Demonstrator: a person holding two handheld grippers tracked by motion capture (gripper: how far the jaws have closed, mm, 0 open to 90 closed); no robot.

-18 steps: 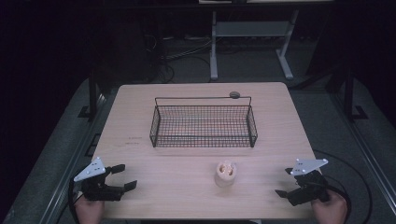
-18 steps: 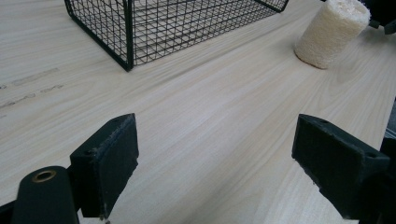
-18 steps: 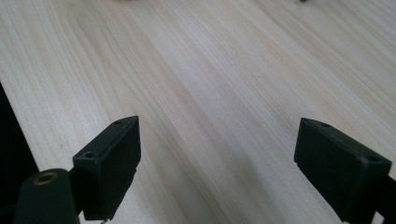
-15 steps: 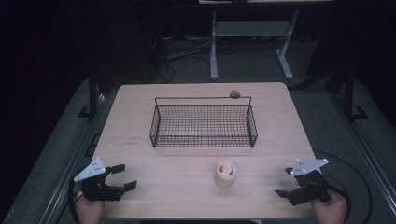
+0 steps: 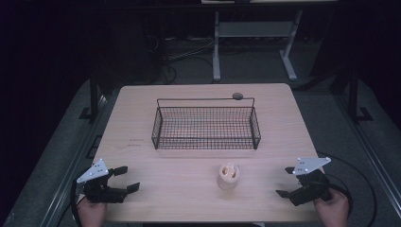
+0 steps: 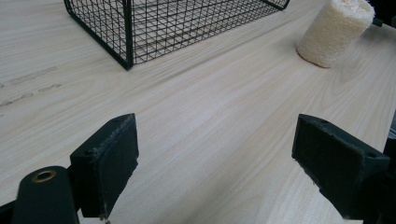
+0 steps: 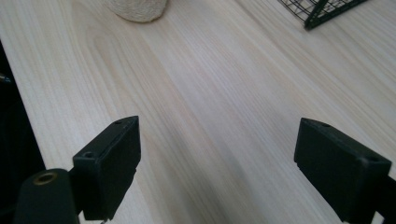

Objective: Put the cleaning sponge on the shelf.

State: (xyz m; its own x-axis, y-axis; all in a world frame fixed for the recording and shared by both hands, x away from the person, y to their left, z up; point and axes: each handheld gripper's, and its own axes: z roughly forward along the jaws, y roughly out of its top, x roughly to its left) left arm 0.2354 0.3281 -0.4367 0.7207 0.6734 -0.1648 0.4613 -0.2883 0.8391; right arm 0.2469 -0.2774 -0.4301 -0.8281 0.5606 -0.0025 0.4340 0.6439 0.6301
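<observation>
A pale loofah sponge piece (image 5: pixel 228 175) stands upright on the wooden table (image 5: pixel 189 198), just in front of the black wire basket (image 5: pixel 206 127). The same loofah (image 6: pixel 334 30) appears at the top right of the left gripper view, and its base (image 7: pixel 137 9) at the top of the right gripper view. My left gripper (image 5: pixel 126 179) rests low at the table's front left, open, jaws wide with nothing between them. My right gripper (image 5: pixel 285 181) rests at the front right, likewise open and empty. Both point inward toward the loofah, well apart from it.
The wire basket (image 6: pixel 177 23) holds nothing and sits mid-table. A small dark round object (image 5: pixel 237 96) lies at the table's far edge behind the basket. Cables trail from both grippers. A metal stand (image 5: pixel 255 42) is on the floor beyond the table.
</observation>
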